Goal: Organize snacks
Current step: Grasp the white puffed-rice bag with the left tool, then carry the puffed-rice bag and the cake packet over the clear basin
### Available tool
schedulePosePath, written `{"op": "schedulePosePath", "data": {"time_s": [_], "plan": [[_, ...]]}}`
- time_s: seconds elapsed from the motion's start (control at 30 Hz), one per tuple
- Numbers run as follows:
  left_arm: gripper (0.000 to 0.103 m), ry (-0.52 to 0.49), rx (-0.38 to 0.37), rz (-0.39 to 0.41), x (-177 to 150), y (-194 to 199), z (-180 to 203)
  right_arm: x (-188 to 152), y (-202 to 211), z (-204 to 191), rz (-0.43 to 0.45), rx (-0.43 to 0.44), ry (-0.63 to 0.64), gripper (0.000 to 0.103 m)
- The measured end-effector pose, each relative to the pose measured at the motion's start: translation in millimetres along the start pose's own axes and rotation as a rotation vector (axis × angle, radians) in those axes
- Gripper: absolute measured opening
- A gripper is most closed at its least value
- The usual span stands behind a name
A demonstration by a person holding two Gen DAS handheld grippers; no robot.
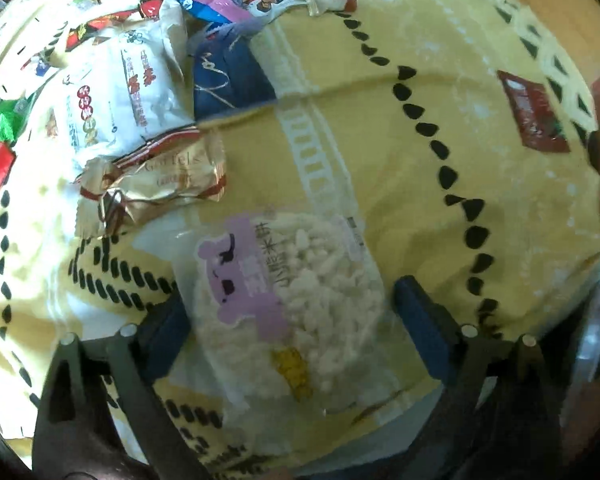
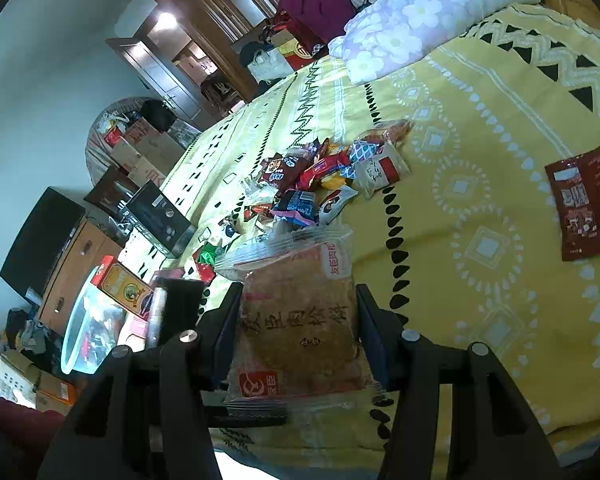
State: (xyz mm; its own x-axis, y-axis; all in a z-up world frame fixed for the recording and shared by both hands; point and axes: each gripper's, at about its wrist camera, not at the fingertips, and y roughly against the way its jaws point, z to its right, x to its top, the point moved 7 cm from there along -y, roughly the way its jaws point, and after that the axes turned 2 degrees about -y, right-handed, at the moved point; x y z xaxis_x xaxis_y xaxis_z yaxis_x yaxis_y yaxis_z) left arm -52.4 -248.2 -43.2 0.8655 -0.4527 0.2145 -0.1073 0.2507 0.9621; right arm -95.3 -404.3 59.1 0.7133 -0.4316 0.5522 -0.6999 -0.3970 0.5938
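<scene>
In the left wrist view my left gripper (image 1: pixel 288 300) has its jaws around a clear pack of puffed rice cake with a purple bear label (image 1: pixel 292 304); the pack fills the gap and both pads touch it. A gold wrapped snack (image 1: pixel 160 184), a white packet (image 1: pixel 116 100) and a navy packet (image 1: pixel 224 76) lie beyond. In the right wrist view my right gripper (image 2: pixel 296 312) is shut on a brown pork-floss cake pack (image 2: pixel 300 328), held above the yellow bedspread (image 2: pixel 480 160). A pile of mixed snacks (image 2: pixel 312 184) lies ahead.
A dark red packet (image 2: pixel 584 204) lies alone on the bedspread at right; it also shows in the left wrist view (image 1: pixel 536 112). A floral pillow (image 2: pixel 420 16) sits at the bed's far end. A clear plastic bin (image 2: pixel 88 324) and boxes stand beside the bed at left.
</scene>
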Motion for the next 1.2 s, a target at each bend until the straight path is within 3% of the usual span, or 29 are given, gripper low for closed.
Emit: {"op": "schedulePosePath", "data": {"time_s": [0.13,0.33,0.47,0.67,0.83,0.93,1.2], "plan": [[0.082,-0.054,0.019,0.073,-6,5,-4,-2,2,1,0.014,-0.003,-0.002,0.058],[0.081,-0.101,-0.024,0.195,-13,44,-12,-3,1,-8,0.032,-0.029,0.025,0.058],[0.081,-0.138,0.02,0.333,-7,94,-22,1,4,-21,0.051,-0.037,0.048,0.058],[0.081,-0.073,0.129,0.565,-2,190,-88,16,1,-72,0.077,-0.029,0.131,0.058],[0.081,0.026,0.27,0.717,-23,273,-167,29,-20,-152,0.071,0.03,0.25,0.058],[0.081,0.136,0.354,0.789,-50,325,-235,33,-41,-220,0.054,0.101,0.332,0.058],[0.081,0.457,0.526,0.854,-122,388,-386,22,-103,-414,-0.006,0.296,0.535,0.058]]}}
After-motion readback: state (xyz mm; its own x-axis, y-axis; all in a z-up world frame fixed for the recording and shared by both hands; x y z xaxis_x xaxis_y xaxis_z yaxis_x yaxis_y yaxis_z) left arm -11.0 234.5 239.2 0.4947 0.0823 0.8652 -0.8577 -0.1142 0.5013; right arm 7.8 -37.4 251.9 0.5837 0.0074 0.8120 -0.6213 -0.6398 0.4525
